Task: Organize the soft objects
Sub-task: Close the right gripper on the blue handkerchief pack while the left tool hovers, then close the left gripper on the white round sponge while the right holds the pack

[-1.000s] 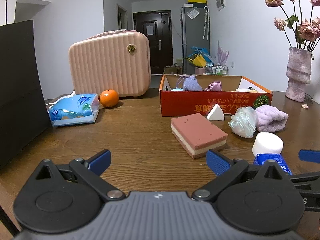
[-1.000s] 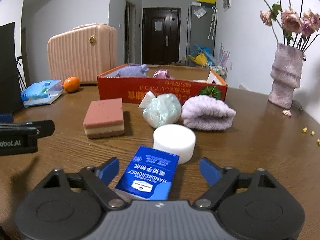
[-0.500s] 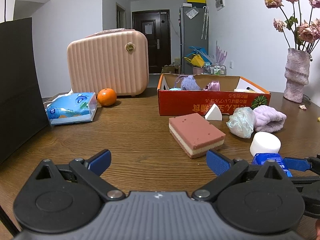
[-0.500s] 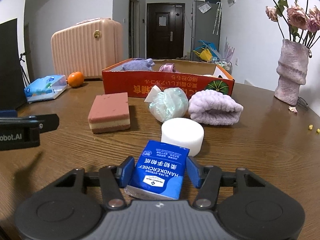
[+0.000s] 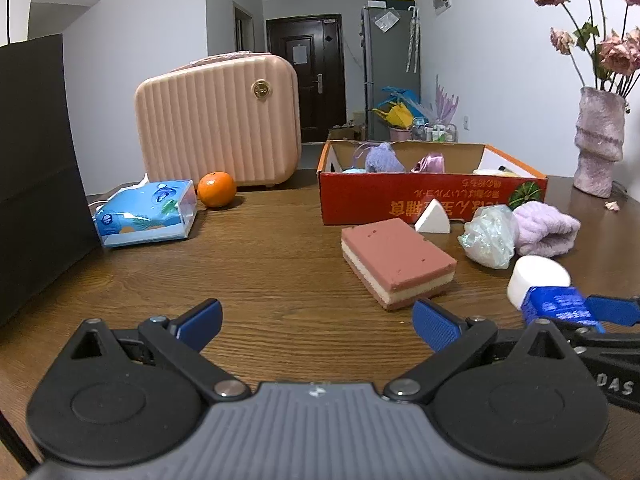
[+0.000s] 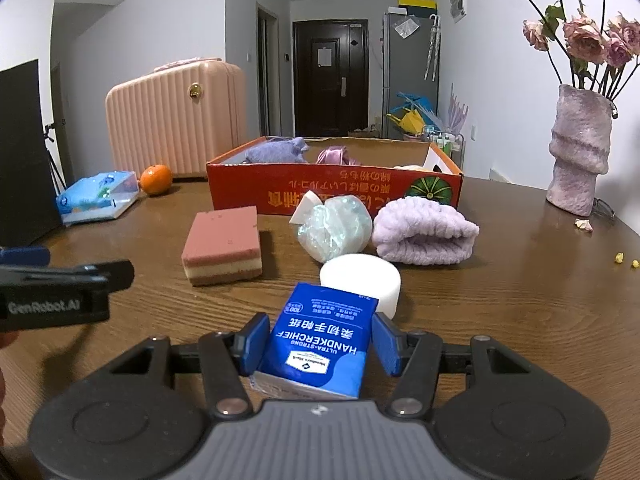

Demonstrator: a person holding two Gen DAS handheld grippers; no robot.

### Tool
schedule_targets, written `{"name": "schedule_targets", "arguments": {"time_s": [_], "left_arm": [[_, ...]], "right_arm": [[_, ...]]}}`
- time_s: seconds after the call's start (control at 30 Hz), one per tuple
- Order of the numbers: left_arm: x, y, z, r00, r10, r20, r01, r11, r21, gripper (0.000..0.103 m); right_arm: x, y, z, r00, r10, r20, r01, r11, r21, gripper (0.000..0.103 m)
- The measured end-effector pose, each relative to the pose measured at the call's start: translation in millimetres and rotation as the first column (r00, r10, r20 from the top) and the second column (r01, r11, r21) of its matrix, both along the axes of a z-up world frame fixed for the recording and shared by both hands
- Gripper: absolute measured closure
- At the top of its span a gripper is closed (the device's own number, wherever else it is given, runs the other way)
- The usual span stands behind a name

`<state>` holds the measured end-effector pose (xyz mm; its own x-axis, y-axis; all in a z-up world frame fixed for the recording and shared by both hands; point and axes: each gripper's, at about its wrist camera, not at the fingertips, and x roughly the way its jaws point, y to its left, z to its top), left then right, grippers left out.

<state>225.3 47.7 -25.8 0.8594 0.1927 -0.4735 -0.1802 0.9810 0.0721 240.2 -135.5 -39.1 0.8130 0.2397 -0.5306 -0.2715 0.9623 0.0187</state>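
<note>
The blue handkerchief pack (image 6: 320, 344) lay on the wooden table (image 6: 500, 320), near its front edge, with its far end just in front of the white round sponge (image 6: 360, 280). The right tool (image 6: 320, 346) had clenched on the pack, one blue pad pressing each long side; the pack's near end was hidden behind the tool's grey body. In the left wrist view only a corner of the pack (image 5: 560, 306) showed, the rest cut off by the left tool's linkage.

Beyond the sponge sat a crumpled iridescent bundle (image 6: 334, 232), a lilac fleecy roll (image 6: 424, 232) just beside it, and a white wedge sponge (image 6: 306, 204) partly hidden behind the bundle. To their left lay a pink layered sponge block (image 6: 224, 248). Behind stood the red cardboard box (image 6: 332, 192), holding a purple soft thing (image 6: 276, 150) and a pink one (image 6: 334, 156); the rest of its contents could not be made out over the wall.

The left tool (image 5: 316, 320) was released, its pads wide apart over bare table, gripping nothing.

Farther off were a tissue packet (image 5: 146, 214), an orange (image 5: 216, 189), a pink ribbed case (image 5: 218, 118) and a vase (image 6: 578, 148) of dried roses, cut off at the top.
</note>
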Motion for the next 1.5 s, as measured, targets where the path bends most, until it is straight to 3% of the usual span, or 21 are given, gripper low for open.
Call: {"name": "schedule_targets", "arguments": {"time_s": [0.33,0.53,1.5], "left_arm": [[2.9,-8.9,-3.3,1.000,-0.004,-0.005,0.004,0.999,0.033,0.000],[7.7,-15.2,-4.5,1.000,-0.008,-0.019,0.008,1.000,0.014,0.000],[52.5,-115.9,-18.1,0.982,-0.156,-0.104,0.156,0.988,-0.013,0.000]], "right_arm": [[-1.8,-9.5,5.1,1.000,0.002,0.021,-0.002,1.000,0.029,0.048],[1.2,-24.0,5.8,1.000,-0.014,0.024,0.013,0.999,0.037,0.048],[49.2,-124.7,1.1,0.996,-0.084,0.010,0.083,0.994,0.075,0.048]]}}
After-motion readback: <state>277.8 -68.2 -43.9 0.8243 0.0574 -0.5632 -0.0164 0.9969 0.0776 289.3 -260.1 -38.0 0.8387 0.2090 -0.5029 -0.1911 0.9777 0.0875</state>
